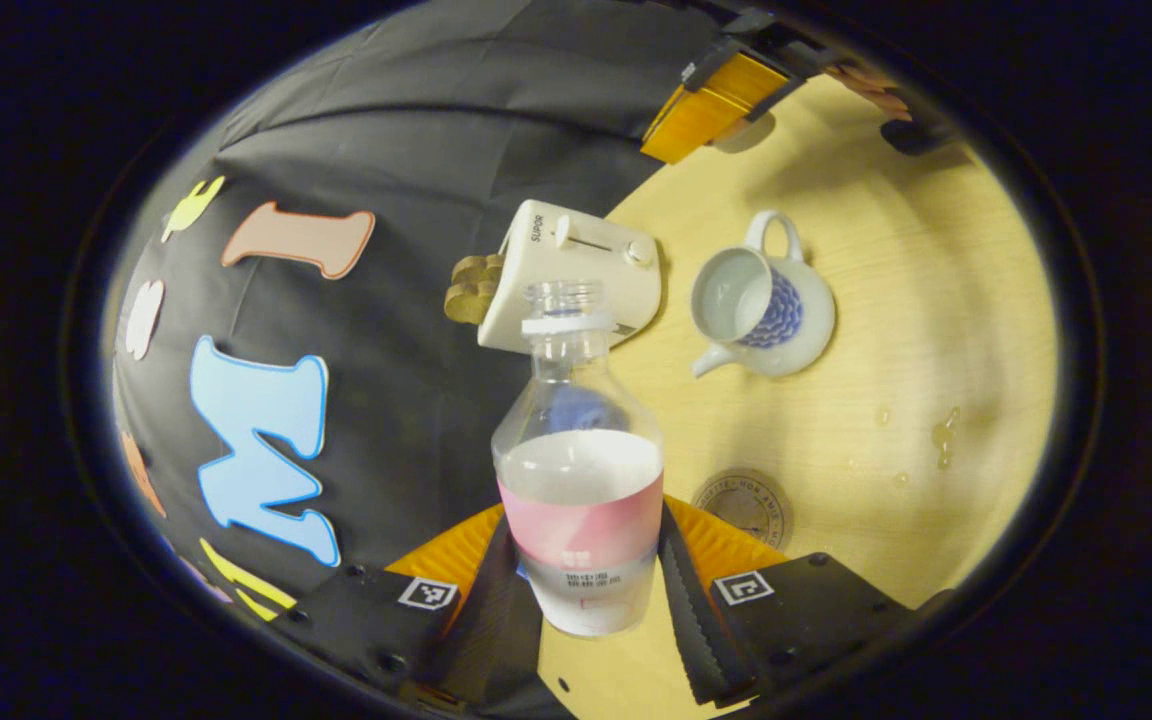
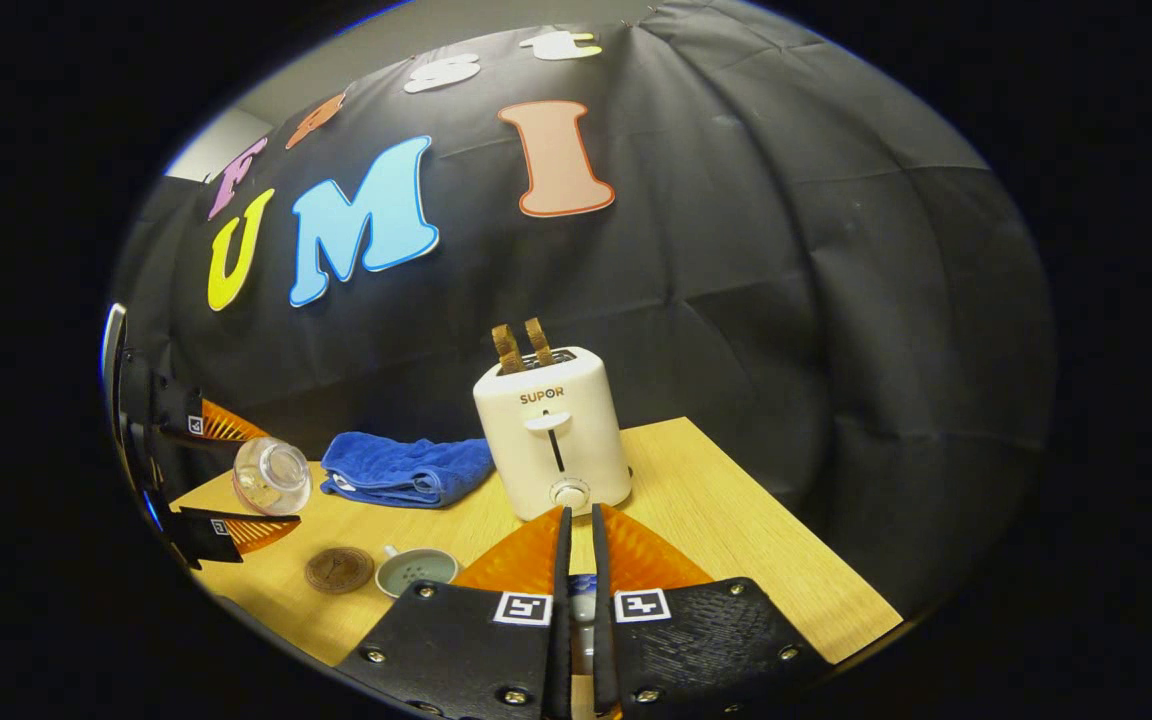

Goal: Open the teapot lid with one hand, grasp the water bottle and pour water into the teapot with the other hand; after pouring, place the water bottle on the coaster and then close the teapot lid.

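My left gripper [image 1: 586, 520] is shut on the water bottle [image 1: 581, 470], a clear uncapped bottle with a pink label, partly full of water. In the right gripper view the bottle [image 2: 271, 475] hangs tilted above the table at the far left, held by the left gripper [image 2: 198, 478]. The white teapot with a blue pattern [image 1: 761, 305] stands lidless on the table, its inside showing; its open top [image 2: 416, 570] sits beside the round brown coaster [image 2: 339, 570]. My right gripper [image 2: 581, 515] is closed on a small white and blue piece, the teapot lid [image 2: 581, 600], mostly hidden.
A white toaster [image 2: 551, 435] with two slices in it stands mid-table, a folded blue towel [image 2: 406, 468] to its left. Water drops [image 1: 941, 435] lie on the wooden table [image 1: 936, 300] near the coaster [image 1: 741, 505]. The other gripper [image 1: 726, 90] hovers at the table's far side.
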